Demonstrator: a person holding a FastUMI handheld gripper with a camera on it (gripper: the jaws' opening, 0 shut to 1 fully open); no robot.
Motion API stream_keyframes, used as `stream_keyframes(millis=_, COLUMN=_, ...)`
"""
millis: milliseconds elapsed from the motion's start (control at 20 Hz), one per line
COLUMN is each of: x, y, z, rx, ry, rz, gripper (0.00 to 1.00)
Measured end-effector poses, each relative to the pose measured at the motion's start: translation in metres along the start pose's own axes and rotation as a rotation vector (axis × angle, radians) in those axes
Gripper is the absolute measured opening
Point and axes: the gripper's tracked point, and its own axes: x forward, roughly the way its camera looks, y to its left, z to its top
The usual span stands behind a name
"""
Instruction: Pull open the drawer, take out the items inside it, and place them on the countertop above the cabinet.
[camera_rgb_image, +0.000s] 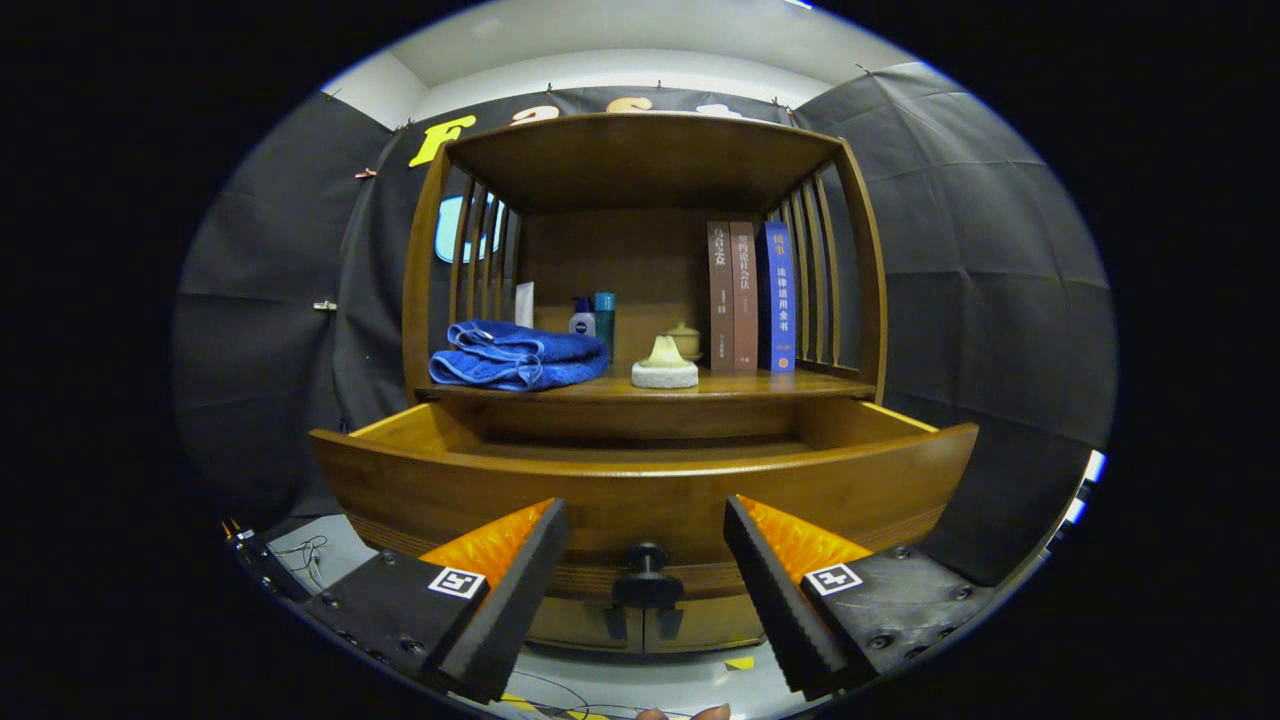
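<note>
My tool (646, 560) is spread wide and holds nothing, its fingers standing either side of the drawer knob (646, 575) without touching it. The drawer (640, 480) is already pulled out toward me, its long front panel running crosswise just ahead of the fingers, but I cannot see past the front panel to tell whether anything lies inside. On the desk (600, 387) above sit a folded blue towel (518, 355) and a cream soap on its dish (664, 366), so I judge the opening done and the emptying done or nearly so.
</note>
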Motion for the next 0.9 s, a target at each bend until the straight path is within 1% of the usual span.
stream_keyframes(millis=200, x=0.008, y=-0.005, z=-0.025, rx=-0.012, ry=0.020, rz=-0.007, gripper=1.00)
stream_keyframes(millis=400, x=0.015, y=-0.005, z=-0.042, rx=0.002, ry=0.045, rz=-0.012, gripper=1.00)
stream_keyframes(millis=550, x=0.022, y=-0.004, z=-0.041, rx=0.014, ry=0.038, rz=-0.011, gripper=1.00)
stream_keyframes(millis=700, x=0.023, y=0.000, z=-0.038, rx=-0.015, ry=0.029, rz=-0.003, gripper=1.00)
stream_keyframes(millis=900, x=0.025, y=0.001, z=-0.028, rx=-0.021, ry=0.017, rz=-0.003, gripper=0.99)
